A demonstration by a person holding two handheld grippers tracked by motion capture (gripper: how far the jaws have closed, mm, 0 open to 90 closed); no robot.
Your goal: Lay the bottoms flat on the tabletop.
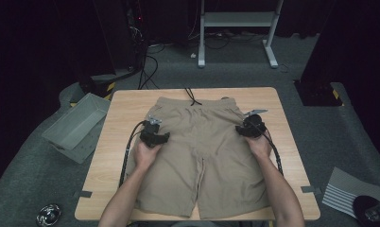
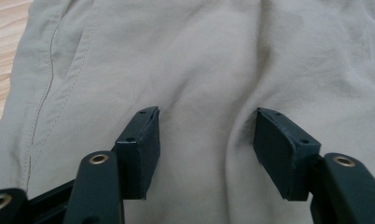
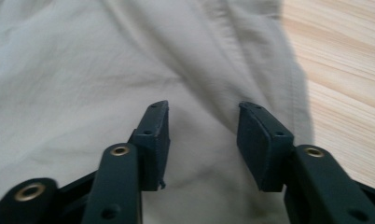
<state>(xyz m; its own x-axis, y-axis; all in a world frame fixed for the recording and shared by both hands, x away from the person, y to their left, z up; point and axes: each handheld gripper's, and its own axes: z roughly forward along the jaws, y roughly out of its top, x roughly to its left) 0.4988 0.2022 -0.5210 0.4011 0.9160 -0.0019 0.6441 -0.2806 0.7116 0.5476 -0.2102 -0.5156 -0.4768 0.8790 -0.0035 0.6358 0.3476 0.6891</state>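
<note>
Shorts [image 1: 200, 151] lie flat on the surface [image 1: 117, 156]; left gripper [image 1: 154, 134] and right gripper [image 1: 251, 124] hover over them, jaws apart, holding nothing. Grey bin [image 1: 74, 124] beside it.

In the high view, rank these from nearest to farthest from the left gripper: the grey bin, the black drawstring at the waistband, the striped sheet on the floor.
From the left gripper:
1. Black drawstring, up and to the right, at the shorts' waistband.
2. Grey bin, to the left, beside the table.
3. Striped sheet, far right on the floor.

One pair of shorts [image 1: 197, 151], two tools, left [image 1: 156, 134] and right [image 1: 252, 124], one tabletop [image 1: 117, 142] and one grey bin [image 1: 77, 125] are counted.
</note>
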